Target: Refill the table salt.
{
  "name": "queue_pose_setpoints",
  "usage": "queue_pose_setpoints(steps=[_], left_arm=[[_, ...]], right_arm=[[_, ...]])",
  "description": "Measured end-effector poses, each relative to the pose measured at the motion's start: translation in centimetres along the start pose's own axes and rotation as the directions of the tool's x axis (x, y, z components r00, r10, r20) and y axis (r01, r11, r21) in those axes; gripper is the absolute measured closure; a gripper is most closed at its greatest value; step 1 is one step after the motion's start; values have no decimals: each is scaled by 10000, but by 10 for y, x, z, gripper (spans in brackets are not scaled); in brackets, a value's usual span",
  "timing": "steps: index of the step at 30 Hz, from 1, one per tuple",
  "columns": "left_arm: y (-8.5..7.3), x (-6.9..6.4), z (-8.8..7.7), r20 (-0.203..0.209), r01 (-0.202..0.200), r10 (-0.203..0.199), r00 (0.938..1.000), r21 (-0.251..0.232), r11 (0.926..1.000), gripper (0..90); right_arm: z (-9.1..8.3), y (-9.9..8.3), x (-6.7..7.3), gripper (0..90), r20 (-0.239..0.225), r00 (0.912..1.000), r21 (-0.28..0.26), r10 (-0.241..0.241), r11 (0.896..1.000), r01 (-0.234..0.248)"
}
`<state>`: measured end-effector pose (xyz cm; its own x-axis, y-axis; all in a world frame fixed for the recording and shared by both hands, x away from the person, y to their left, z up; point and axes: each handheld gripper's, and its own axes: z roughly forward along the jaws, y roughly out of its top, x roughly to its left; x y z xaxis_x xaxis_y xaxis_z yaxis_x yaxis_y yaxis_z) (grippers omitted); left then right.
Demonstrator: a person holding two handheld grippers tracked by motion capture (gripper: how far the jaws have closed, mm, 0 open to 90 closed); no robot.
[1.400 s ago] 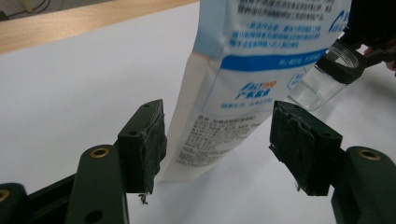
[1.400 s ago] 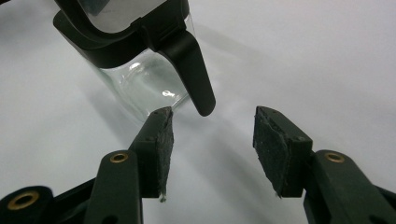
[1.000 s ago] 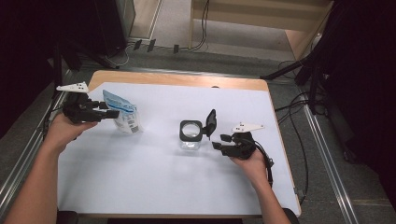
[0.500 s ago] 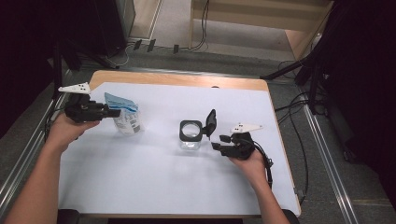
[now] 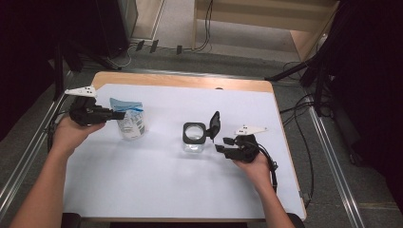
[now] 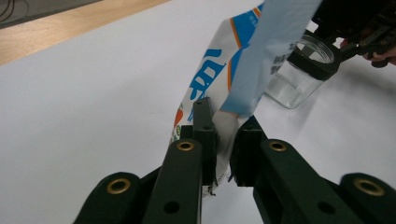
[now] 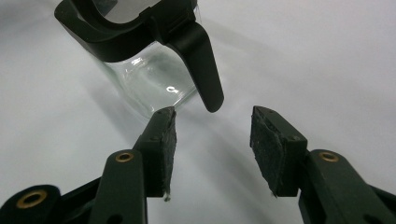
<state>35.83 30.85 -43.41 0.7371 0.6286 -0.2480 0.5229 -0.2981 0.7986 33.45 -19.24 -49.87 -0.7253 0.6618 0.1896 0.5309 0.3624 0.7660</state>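
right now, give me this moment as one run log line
left tool: just closed, shut on blue-and-white printed plastic pouch | right tool: open, beside clear glass jar with black flip lid, not touching | white table

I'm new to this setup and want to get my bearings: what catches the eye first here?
At the table's left, the left claw is pinching the edge of a blue-and-white packet, its jaws having just been closing on it. Near the middle stands a clear glass jar with its black lid flipped up, and the right claw is open beside it.
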Motion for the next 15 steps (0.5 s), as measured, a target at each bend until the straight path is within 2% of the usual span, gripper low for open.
queue_pose_setpoints(steps=[1, 3, 7, 12, 15], left_arm=[[0, 0, 0, -37, 61, -61, 10000, -36, 10000, 898], [1, -1, 1, 71, 277, -276, 9996, -50, 9996, 900], [5, -4, 2, -48, 277, -277, 9996, -106, 9996, 900], [9, -6, -5, 131, 581, -574, 9983, -621, 9964, 900], [12, -11, -9, 179, 563, -551, 9983, -741, 9957, 900]], right_arm=[[-1, 0, 0, 520, 2, 10000, 6, -14, 10000, 14], [-2, 0, 0, 528, -28, 10000, -4, 11, 10000, -11], [-4, 1, 2, 543, -40, 10000, -46, -8, 10000, 8], [-6, 2, 7, 555, -152, 9999, -151, -57, 9999, 55], [-7, 2, 11, 561, -158, 9999, -112, -48, 9999, 46]])
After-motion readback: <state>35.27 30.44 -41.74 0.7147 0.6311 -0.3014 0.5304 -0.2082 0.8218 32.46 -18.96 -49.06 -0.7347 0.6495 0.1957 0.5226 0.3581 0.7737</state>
